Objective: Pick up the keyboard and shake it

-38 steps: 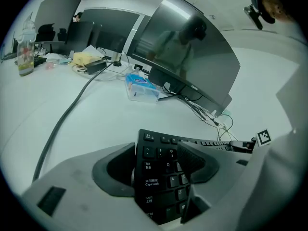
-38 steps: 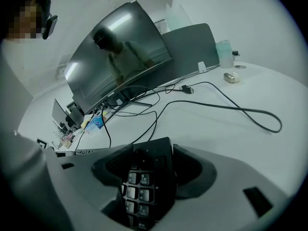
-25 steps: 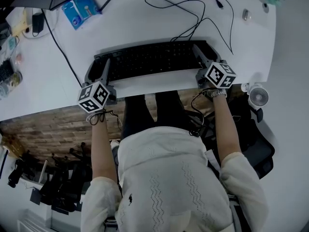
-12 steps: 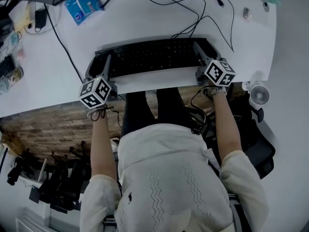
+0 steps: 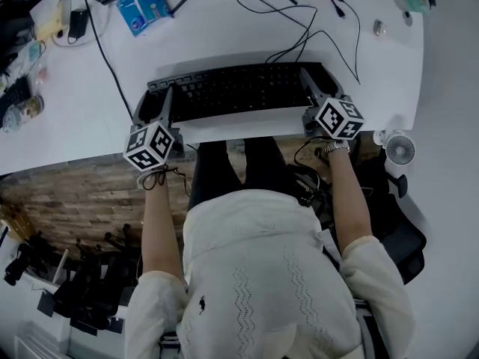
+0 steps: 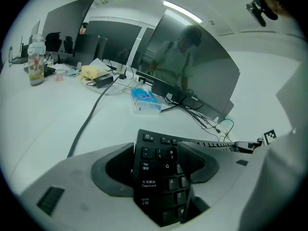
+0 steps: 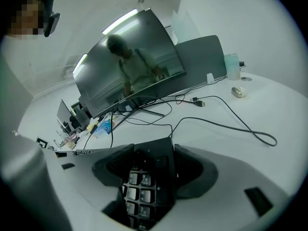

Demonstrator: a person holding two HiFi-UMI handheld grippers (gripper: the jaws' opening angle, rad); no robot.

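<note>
A long black keyboard [image 5: 239,90] lies crosswise over the white desk [image 5: 75,118], near its front edge. My left gripper [image 5: 159,109] is shut on the keyboard's left end, and my right gripper [image 5: 314,88] is shut on its right end. In the left gripper view the Tab, Caps Lock and Shift keys [image 6: 159,177] sit clamped in the left gripper [image 6: 159,170]. In the right gripper view the number-pad end of the keyboard [image 7: 144,177] fills the right gripper [image 7: 151,170]. I cannot tell whether the keyboard rests on the desk or hangs just above it.
Thin black cables [image 5: 299,21] loop over the desk behind the keyboard. A blue packet [image 5: 146,10] lies at the back left, below a monitor [image 6: 192,81]. Bottles and clutter [image 5: 19,111] crowd the far left. A small fan [image 5: 399,149] hangs off the desk's right front corner.
Both grippers stay shut on the keyboard's ends. The keyboard and grippers sit slightly higher in the head view, and the whole view has shifted a little.
</note>
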